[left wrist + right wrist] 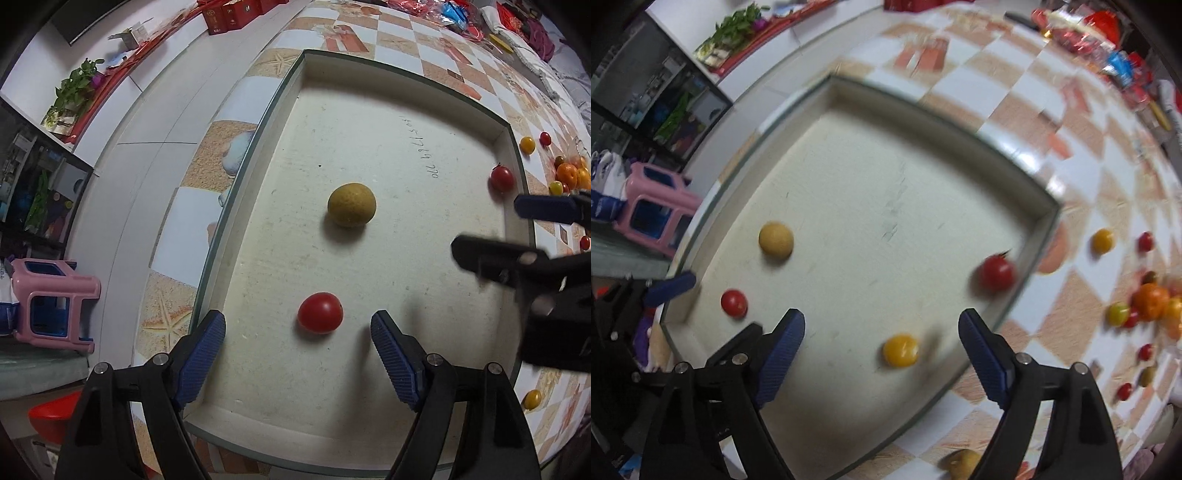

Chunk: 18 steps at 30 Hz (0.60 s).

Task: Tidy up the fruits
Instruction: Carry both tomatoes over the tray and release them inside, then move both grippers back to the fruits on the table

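A shallow white tray lies on the checkered table. In it are a tan round fruit, a red tomato, a second red tomato by the right wall, and a yellow tomato. My left gripper is open, just short of the near red tomato. My right gripper is open and empty, with the yellow tomato lying between its fingertips; it also shows in the left wrist view.
Loose red, yellow and orange fruits lie on the table right of the tray. A yellow fruit and another sit near the tray's front edge. A pink stool stands on the floor to the left.
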Tool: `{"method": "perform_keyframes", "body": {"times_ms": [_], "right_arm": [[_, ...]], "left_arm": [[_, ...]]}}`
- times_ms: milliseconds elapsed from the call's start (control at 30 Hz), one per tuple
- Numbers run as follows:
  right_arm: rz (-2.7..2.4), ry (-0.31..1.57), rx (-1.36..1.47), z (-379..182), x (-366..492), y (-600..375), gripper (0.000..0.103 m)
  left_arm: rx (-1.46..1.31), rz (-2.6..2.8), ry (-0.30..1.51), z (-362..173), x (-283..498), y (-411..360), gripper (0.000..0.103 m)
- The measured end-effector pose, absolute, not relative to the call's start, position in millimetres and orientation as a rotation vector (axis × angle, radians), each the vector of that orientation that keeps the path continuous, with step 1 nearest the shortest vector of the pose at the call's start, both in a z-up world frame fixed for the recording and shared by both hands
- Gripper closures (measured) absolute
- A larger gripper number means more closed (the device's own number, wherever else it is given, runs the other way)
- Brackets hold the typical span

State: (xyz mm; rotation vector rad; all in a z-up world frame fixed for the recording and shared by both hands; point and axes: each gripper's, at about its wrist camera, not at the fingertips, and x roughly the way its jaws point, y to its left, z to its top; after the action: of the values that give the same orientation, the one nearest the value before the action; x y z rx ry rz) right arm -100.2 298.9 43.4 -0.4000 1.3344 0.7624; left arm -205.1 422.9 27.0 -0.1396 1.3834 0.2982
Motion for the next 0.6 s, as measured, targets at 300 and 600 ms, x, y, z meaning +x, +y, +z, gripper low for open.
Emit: {"method": "perform_keyframes", "body": {"times_ms": [300, 600], "right_arm": [[0.668, 1.348, -0.273, 59, -88, 248, 0.015], [0.504, 1.411, -0.148, 52, -75, 165, 0.015]], "left_arm": [[-0.084, 0.242, 1.366, 44, -193, 399, 0.021], [0.0, 0.123, 1.349, 62, -170, 348, 0.021]]}}
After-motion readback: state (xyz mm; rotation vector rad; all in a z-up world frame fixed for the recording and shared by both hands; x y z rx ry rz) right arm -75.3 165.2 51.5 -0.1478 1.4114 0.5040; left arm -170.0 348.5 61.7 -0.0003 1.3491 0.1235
